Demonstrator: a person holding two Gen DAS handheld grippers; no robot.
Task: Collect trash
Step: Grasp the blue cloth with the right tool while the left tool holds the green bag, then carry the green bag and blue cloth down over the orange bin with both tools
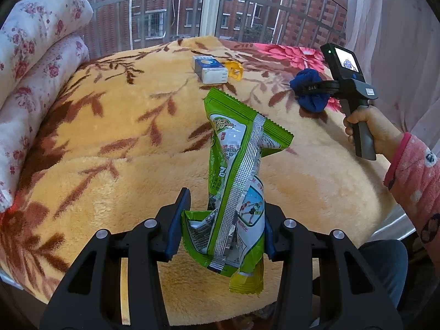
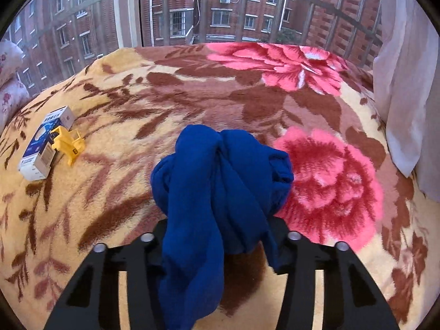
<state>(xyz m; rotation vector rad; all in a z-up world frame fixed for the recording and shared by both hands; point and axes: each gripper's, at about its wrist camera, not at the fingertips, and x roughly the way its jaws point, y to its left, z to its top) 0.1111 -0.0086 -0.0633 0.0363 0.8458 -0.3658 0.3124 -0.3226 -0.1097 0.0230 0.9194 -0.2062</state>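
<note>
My left gripper (image 1: 222, 220) is shut on a green snack wrapper (image 1: 239, 170) and holds it upright above the floral blanket (image 1: 110, 137). My right gripper (image 2: 217, 236) is shut on a crumpled blue cloth (image 2: 220, 181), which drapes over and hides its fingers. It also shows in the left wrist view (image 1: 308, 88), with the blue cloth (image 1: 313, 101) in it, at the right over the blanket. A white and blue box (image 1: 210, 68) and a yellow plastic piece (image 1: 235, 70) lie together on the far part of the blanket. The box (image 2: 44, 145) and the yellow piece (image 2: 68, 144) lie at the left of the right wrist view.
A rolled floral quilt (image 1: 35, 55) lies along the blanket's left side. A barred window (image 1: 209, 2) stands behind the bed. A pale curtain (image 2: 407, 88) hangs at the right. The blanket (image 2: 137, 115) has open room between the box and the cloth.
</note>
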